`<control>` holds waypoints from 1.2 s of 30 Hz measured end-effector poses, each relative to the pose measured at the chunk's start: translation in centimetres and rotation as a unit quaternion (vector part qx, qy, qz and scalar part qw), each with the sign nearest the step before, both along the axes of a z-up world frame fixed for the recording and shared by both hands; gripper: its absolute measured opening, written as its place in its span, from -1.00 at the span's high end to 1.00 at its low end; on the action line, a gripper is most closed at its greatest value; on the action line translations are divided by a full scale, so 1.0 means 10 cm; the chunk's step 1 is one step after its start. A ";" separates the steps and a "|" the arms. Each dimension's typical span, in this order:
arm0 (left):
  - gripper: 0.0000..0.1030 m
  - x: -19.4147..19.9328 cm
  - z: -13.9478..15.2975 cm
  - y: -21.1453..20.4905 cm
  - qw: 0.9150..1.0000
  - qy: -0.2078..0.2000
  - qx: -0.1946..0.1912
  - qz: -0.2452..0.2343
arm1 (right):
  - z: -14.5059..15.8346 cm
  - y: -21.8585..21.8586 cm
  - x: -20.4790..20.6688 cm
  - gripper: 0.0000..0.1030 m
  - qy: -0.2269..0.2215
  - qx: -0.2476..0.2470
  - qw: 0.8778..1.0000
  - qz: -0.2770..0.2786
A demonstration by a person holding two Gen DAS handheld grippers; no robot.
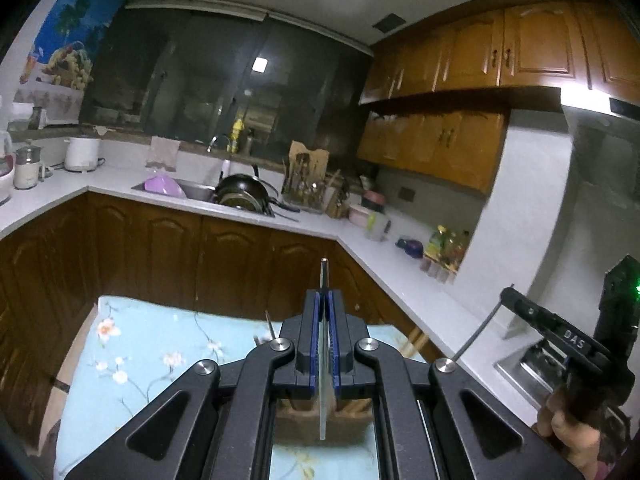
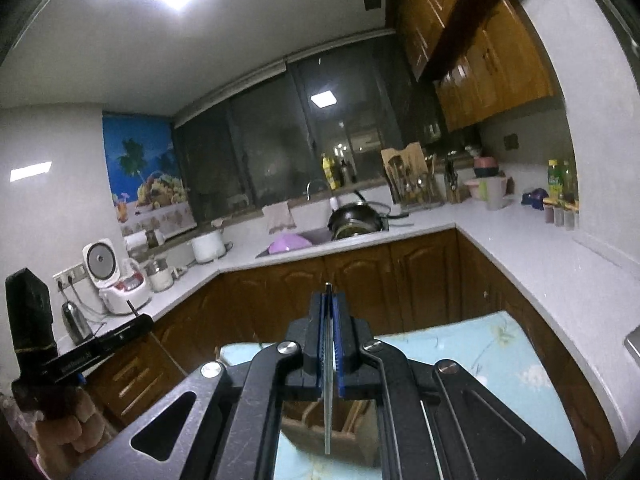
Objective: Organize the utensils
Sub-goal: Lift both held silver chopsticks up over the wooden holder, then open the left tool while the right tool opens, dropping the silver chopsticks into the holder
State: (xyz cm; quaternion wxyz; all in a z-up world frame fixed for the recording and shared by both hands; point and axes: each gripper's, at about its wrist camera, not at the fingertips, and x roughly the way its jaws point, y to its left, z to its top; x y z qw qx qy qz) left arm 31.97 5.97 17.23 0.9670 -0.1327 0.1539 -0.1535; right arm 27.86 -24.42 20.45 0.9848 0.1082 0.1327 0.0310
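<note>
Your left claw (image 1: 325,300) was clamped on a thin grey metal utensil handle (image 1: 324,272), its long axis running straight along the fingers. Your right claw (image 2: 329,304) pinched a second slim metal utensil (image 2: 328,400) the same way. Directly beneath both, near you, sat the brown wooden utensil holder (image 2: 320,432) on the pale-blue flowered worktop (image 1: 152,344), roughly as close to either hand.
</note>
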 end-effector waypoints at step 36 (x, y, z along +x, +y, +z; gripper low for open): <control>0.94 0.77 -0.91 -0.43 0.997 0.076 0.013 0.027 | -0.92 -0.08 0.58 0.92 0.081 0.007 0.996 -0.024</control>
